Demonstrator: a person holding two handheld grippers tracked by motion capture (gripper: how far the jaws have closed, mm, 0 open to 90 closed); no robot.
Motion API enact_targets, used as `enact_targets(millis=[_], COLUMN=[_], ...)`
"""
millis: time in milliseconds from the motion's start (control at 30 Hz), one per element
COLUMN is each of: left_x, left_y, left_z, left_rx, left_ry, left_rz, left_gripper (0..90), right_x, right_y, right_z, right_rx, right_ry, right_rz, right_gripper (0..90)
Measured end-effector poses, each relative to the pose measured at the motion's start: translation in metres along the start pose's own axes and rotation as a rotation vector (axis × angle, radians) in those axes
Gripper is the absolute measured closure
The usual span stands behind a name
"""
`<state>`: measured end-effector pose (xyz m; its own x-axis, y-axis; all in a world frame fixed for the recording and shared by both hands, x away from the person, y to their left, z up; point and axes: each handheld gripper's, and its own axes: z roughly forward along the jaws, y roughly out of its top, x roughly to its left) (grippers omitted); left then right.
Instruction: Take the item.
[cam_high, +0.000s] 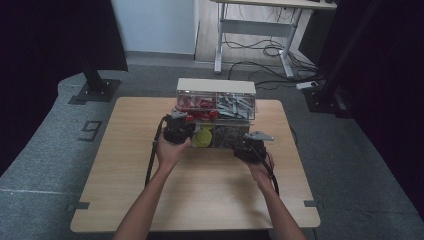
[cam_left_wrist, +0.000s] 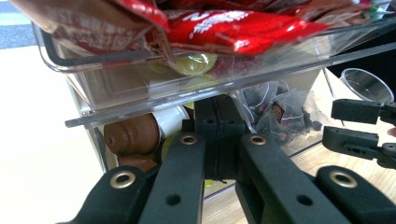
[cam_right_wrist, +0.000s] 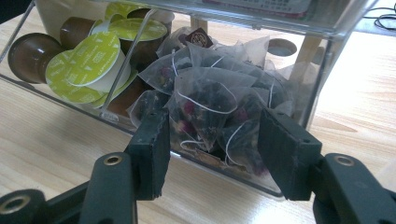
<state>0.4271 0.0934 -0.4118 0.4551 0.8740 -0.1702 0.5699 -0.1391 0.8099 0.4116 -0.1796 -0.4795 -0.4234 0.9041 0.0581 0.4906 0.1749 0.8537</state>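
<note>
A clear plastic box (cam_high: 216, 107) with two levels stands on the far middle of the wooden worktop (cam_high: 125, 165). Its top level holds red packets (cam_left_wrist: 233, 28) and grey packets (cam_high: 235, 105). The bottom drawer (cam_right_wrist: 299, 70) is pulled out a little toward the person. It holds brown coffee pods with green lids (cam_right_wrist: 91, 58) on one side and see-through tea bags (cam_right_wrist: 205, 98) on the other.

The left gripper (cam_high: 176, 129) is at the drawer's left end, under the top level. Its jaws are squeezed tight together, and I think they may be pinching the drawer's front edge, but that spot is hard to see.

The right gripper (cam_right_wrist: 212, 149) is just in front of the tea bag side. Its jaws stand partly apart with nothing held between them.
</note>
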Motion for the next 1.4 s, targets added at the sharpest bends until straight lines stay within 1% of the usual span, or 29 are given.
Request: enact_targets(millis=[133,333,433,500,533,600,733,933,1033,1133,1300,1400], left_x=[0.001,0.001,0.001,0.001,0.000,0.001,0.001,0.002,0.002,0.002,0.002,0.002], left_y=[0.001,0.003,0.002,0.002,0.002,0.002,0.002,0.002,0.003,0.002,0.003,0.002], left_z=[0.000,0.001,0.002,0.004,0.004,0.005,0.006,0.006,0.006,0.006,0.006,0.005], left_rx=[0.000,0.011,0.011,0.009,0.009,0.015,0.017,0.016,0.018,0.018,0.018,0.015], left_ry=[-0.005,-0.009,-0.013,-0.015,-0.015,-0.016,-0.018,-0.020,-0.021,-0.023,-0.023,-0.024], left_rz=[-0.001,-0.002,-0.008,-0.009,-0.007,-0.003,-0.006,-0.006,-0.007,-0.008,-0.010,-0.012], left_gripper=[89.9,89.9,89.9,89.9,89.9,90.0,89.9,90.0,90.0,90.0,89.9,89.9], right_x=[0.000,0.000,0.001,0.002,0.002,0.001,0.000,0.002,0.002,0.002,-0.003,-0.004], right_y=[0.001,0.000,-0.002,-0.003,-0.003,-0.003,-0.004,-0.005,-0.005,-0.005,-0.004,-0.004], right_z=[0.006,0.013,0.018,0.022,0.023,0.025,0.031,0.037,0.039,0.039,0.037,0.034], right_rx=[-0.002,-0.007,0.001,0.003,-0.004,-0.007,0.002,0.007,0.002,0.004,0.004,-0.006], right_ry=[0.001,0.001,0.006,0.000,-0.004,-0.008,-0.016,-0.032,-0.042,-0.041,-0.009,0.010], right_rz=[-0.008,0.012,0.024,0.022,0.024,0.036,0.044,0.026,0.030,0.034,0.052,0.060], right_gripper=[44.2,44.3,44.2,44.0,44.1,44.1,44.0,44.7,49.9,56.8,67.4,71.7])
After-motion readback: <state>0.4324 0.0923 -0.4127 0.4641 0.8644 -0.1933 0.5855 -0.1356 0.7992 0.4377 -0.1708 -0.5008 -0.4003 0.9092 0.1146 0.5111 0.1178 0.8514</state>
